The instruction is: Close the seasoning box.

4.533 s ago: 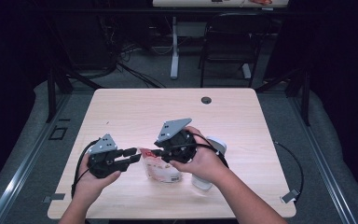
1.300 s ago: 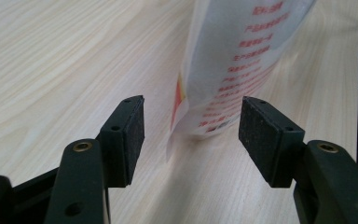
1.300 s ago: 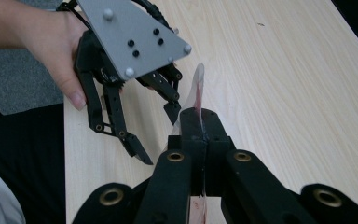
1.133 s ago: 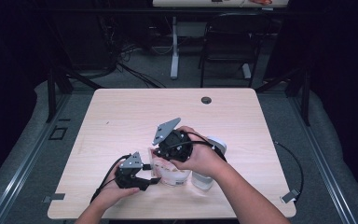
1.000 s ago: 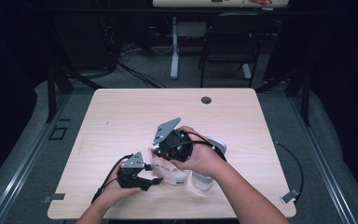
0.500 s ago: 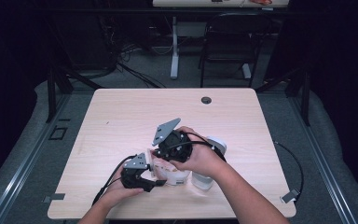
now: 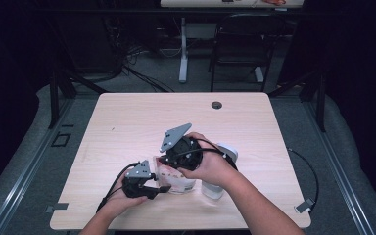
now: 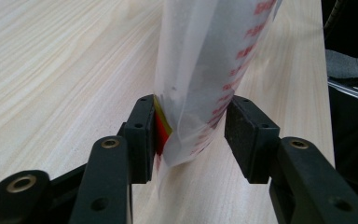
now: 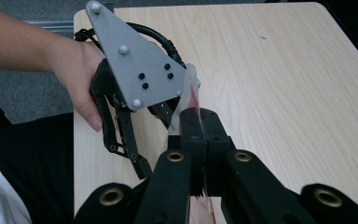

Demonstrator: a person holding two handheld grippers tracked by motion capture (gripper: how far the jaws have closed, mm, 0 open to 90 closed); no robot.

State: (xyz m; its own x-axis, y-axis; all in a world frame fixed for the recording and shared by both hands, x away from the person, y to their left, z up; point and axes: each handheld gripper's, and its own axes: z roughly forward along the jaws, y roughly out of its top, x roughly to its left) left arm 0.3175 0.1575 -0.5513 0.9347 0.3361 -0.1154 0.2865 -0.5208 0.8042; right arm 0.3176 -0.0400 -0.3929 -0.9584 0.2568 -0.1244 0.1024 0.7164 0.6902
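Right gripper (image 9: 200, 135): fingers clenched on thin clear plastic bag with red print (image 8: 205, 70).
Left gripper (image 8: 191, 135): fingers just closing around bag's corner, one touching, at 7 o'clock on pale wooden surface (image 7: 127, 122).

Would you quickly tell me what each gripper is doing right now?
Left gripper: jaws just closing around the plastic bag, not yet clamped.
Right gripper: shut on the bag.
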